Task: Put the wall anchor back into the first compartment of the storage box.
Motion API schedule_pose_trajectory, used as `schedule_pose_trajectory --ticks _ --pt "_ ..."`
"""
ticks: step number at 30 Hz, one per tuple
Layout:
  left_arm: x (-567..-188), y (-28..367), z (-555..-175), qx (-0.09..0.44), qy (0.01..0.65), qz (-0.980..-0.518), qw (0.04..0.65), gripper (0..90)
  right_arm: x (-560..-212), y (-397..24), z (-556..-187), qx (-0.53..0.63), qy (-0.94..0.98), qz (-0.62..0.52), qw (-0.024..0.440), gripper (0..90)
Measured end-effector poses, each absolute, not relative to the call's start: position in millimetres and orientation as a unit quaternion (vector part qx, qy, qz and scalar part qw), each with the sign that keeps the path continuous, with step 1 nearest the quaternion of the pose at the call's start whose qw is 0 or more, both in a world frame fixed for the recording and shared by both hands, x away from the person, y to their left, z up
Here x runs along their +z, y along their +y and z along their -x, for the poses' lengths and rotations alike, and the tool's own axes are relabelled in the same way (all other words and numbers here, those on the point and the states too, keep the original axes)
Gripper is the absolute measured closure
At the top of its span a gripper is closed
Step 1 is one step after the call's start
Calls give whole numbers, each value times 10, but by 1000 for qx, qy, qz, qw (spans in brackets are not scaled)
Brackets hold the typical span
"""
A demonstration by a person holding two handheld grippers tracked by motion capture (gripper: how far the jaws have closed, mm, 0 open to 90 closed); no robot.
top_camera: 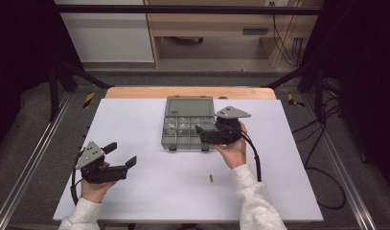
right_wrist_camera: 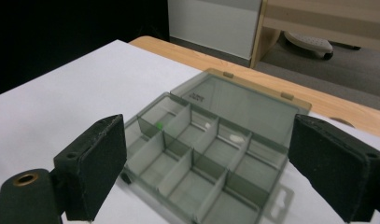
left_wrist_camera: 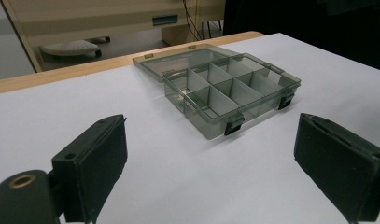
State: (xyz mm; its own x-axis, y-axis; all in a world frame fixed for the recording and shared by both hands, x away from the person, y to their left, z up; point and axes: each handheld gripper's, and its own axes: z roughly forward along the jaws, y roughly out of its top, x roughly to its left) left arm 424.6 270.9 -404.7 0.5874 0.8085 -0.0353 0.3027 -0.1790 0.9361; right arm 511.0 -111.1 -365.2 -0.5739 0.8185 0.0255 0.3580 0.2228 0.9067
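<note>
A smoky clear compartment box [top_camera: 176, 138] lies in the middle of the white table, its lid [top_camera: 189, 105] folded flat behind it. Over the box's right front corner hovers my right gripper [top_camera: 201, 134], jaws open and empty. In the right gripper view the box [right_wrist_camera: 197, 168] sits below the gripper [right_wrist_camera: 206, 140]; one far cell holds a small green piece [right_wrist_camera: 158, 125] and two others hold white pieces [right_wrist_camera: 234, 138]. Another small green piece [top_camera: 211, 178] lies on the table in front of the box. My left gripper [top_camera: 121, 153] rests at the front left, open and empty, facing the box [left_wrist_camera: 234, 93].
The white table top [top_camera: 135, 120] has free room left and right of the box. A wooden edge [top_camera: 135, 92] runs along the back. Black frame posts [top_camera: 53, 86] stand at the sides, and cables [top_camera: 322, 158] trail on the floor at the right.
</note>
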Motion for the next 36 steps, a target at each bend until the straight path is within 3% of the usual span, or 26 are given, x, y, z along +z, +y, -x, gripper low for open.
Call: schedule_pose_trajectory --ticks 19,36 --pt "-4057 2697 -4250 243 384 -726 516 94 -4079 -1584 -4521 469 749 -422 203 166" --pt "-4051 2714 -4242 245 383 -727 515 94 -4449 -1454 -4341 428 781 -430 150 260"
